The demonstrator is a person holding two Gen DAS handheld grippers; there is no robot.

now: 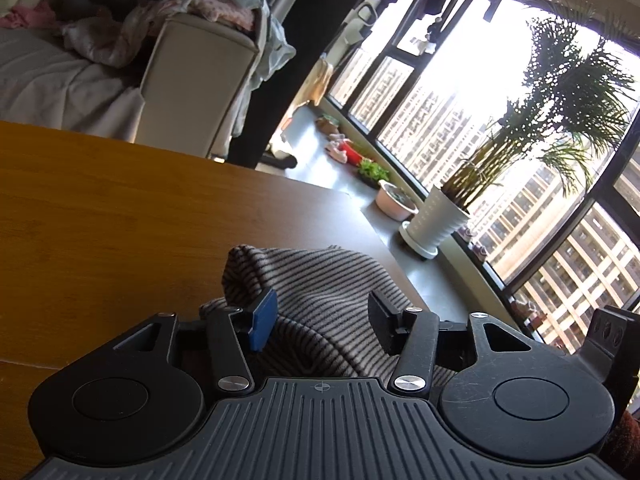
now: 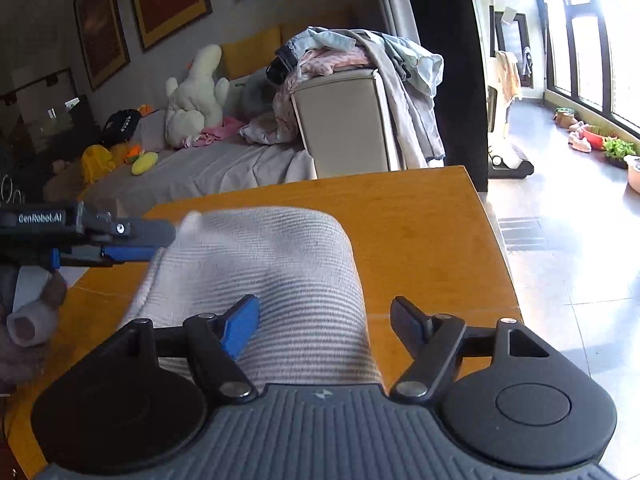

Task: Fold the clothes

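Striped cloth (image 2: 276, 280), pale with thin grey lines, is spread over the near part of a wooden table (image 2: 420, 232), and a rounded fold is turned toward the table's far edge. In the right wrist view, taken from left to right, the left gripper (image 2: 132, 246) is seen first, reaching in sideways from the left edge, its blue and dark fingers lying close together at the cloth's left border; whether fabric is pinched between them cannot be told from this angle. Next comes the cloth itself, which runs back beneath the camera. The right gripper (image 2: 326, 326) is held over the cloth's near right part with its jaws wide apart: the blue pad (image 2: 240, 326) lies above the fabric, while the black pad (image 2: 408, 330) is set over bare wood just beside the cloth's right edge. Nothing is gripped between them.

In the left wrist view the same cloth (image 1: 320, 292) is bunched into raised folds directly ahead of the left gripper (image 1: 324, 320). Its jaws are shown wide here, with the fabric lying between and beneath the two pads, not clamped. The table (image 1: 100, 220) is stretched out to the left. Farther right, a white potted palm (image 1: 436, 220) is stood on the grey floor beside a tall window (image 1: 460, 92).

Beyond the table, a sofa (image 2: 208, 168) strewn with soft toys and a heap of other clothes (image 2: 352, 56) is seen.
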